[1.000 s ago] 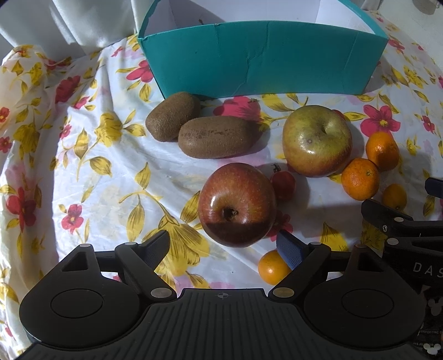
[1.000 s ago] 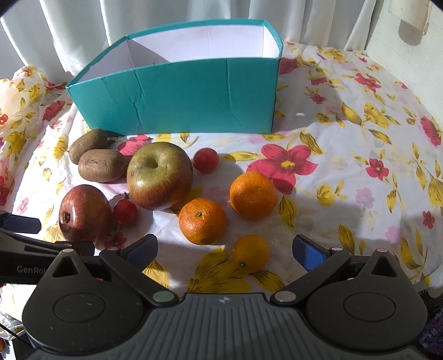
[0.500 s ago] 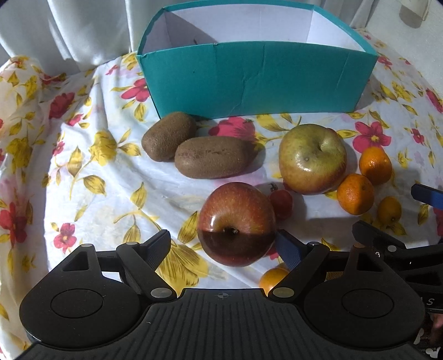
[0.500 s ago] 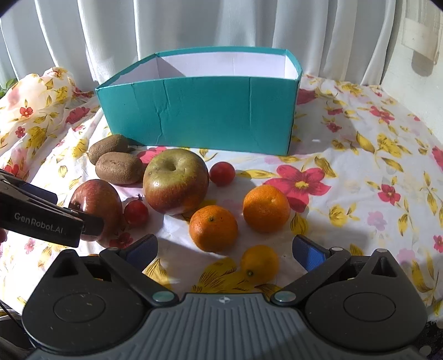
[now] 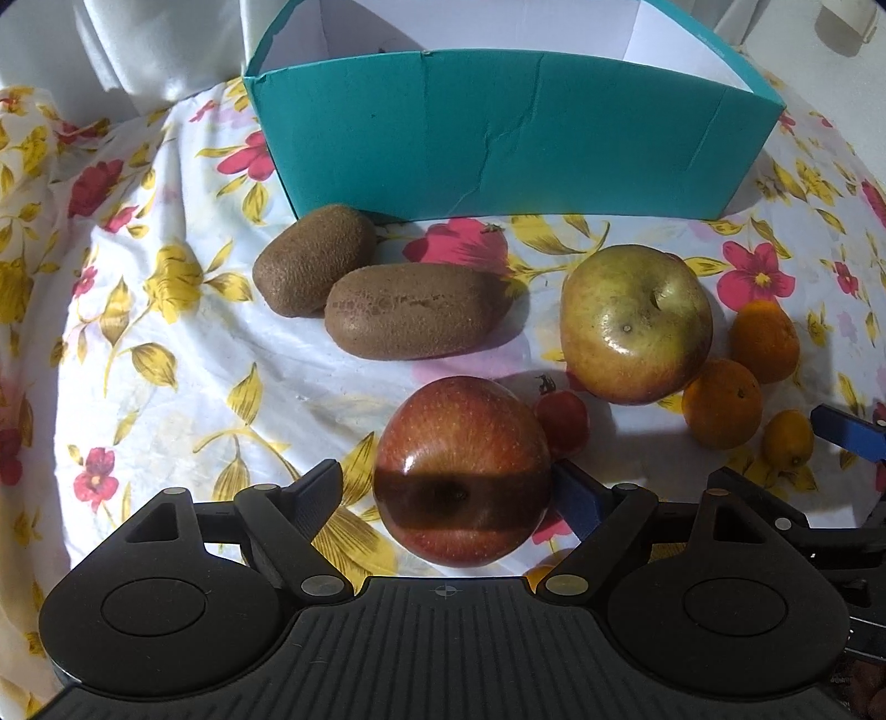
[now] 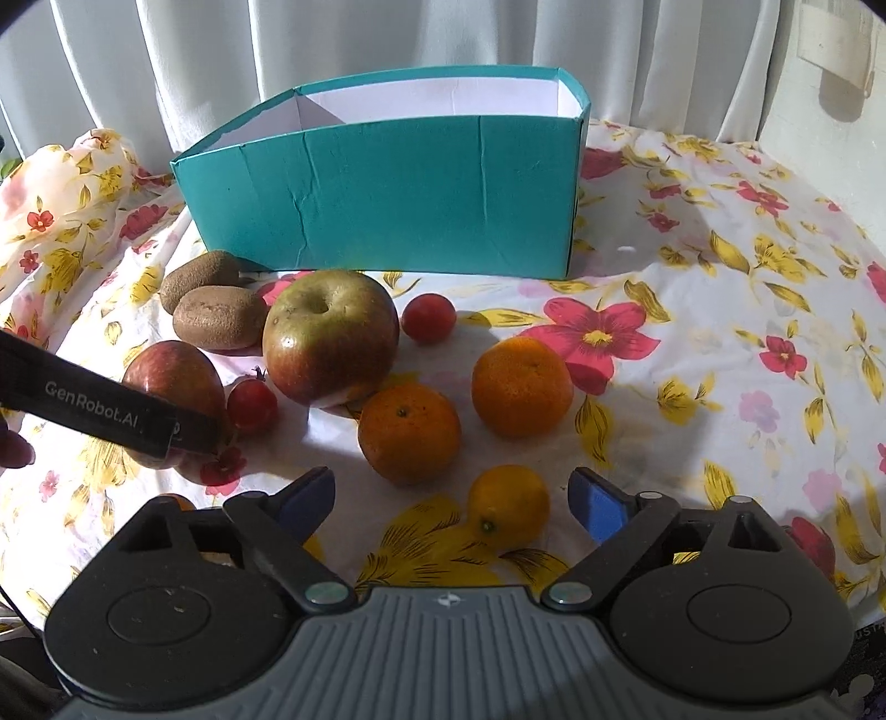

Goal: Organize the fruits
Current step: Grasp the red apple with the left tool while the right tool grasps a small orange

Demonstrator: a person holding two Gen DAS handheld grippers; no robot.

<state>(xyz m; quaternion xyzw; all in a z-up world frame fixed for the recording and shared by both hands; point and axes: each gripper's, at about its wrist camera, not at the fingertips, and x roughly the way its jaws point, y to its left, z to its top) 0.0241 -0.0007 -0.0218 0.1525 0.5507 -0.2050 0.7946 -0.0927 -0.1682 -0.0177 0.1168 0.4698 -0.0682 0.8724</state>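
Note:
A red apple (image 5: 462, 471) lies between the open fingers of my left gripper (image 5: 448, 495); the jaws stand on either side of it and do not press it. It also shows in the right wrist view (image 6: 171, 382), partly behind the left gripper's finger (image 6: 111, 410). Behind it lie two kiwis (image 5: 412, 318), a green-red apple (image 5: 634, 324), a small red fruit (image 5: 562, 421) and several oranges (image 5: 720, 401). A teal box (image 5: 498, 133) stands at the back, open on top. My right gripper (image 6: 451, 498) is open and empty, just short of a small yellow-orange citrus (image 6: 506, 507).
A flowered cloth (image 6: 720, 360) covers the table. White curtains (image 6: 387, 44) hang behind the box. A second small red fruit (image 6: 429, 318) lies in front of the box. Another small orange (image 5: 540, 573) peeks out under the left gripper.
My left gripper has moved forward so the red apple now sits between its fingers. The right gripper has drawn back and risen a little; the fruits have not moved.

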